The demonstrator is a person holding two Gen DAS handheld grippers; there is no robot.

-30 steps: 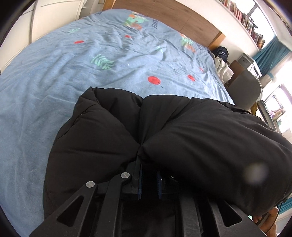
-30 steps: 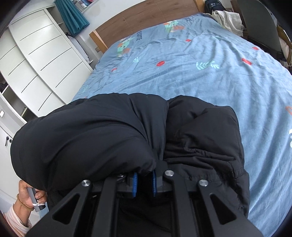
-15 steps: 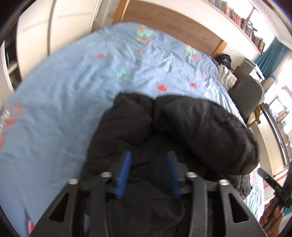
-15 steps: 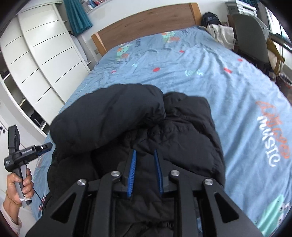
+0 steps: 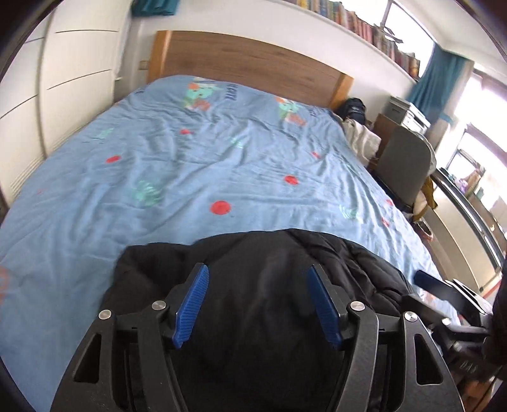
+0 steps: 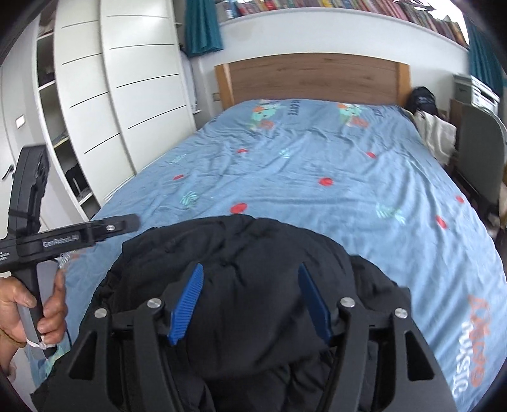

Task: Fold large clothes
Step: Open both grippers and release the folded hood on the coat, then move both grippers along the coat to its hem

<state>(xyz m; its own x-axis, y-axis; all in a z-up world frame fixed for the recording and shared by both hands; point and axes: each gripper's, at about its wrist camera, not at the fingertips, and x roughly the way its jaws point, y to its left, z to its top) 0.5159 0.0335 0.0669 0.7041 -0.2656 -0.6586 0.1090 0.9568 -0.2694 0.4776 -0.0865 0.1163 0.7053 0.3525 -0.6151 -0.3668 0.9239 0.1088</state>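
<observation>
A black puffy jacket (image 5: pixel 259 285) lies folded in a bundle at the near end of the blue bed (image 5: pixel 190 164); it also shows in the right wrist view (image 6: pixel 253 269). My left gripper (image 5: pixel 258 279) is open above the bundle, blue pads wide apart and empty. My right gripper (image 6: pixel 250 279) is also open and empty above the jacket. In the right wrist view the left gripper (image 6: pixel 120 223) shows at the left, held in a hand. In the left wrist view the right gripper's body (image 5: pixel 450 294) shows at the right.
The bed has a wooden headboard (image 6: pixel 310 79). White wardrobes (image 6: pixel 133 95) stand to the left of the bed. A grey chair (image 5: pixel 402 164) and a pile of clothes (image 5: pixel 361 136) stand to the right. A bookshelf (image 5: pixel 364 22) runs along the far wall.
Both grippers let go of the jacket, opened wide and pulled back and up. The jacket has settled flatter on the bed.
</observation>
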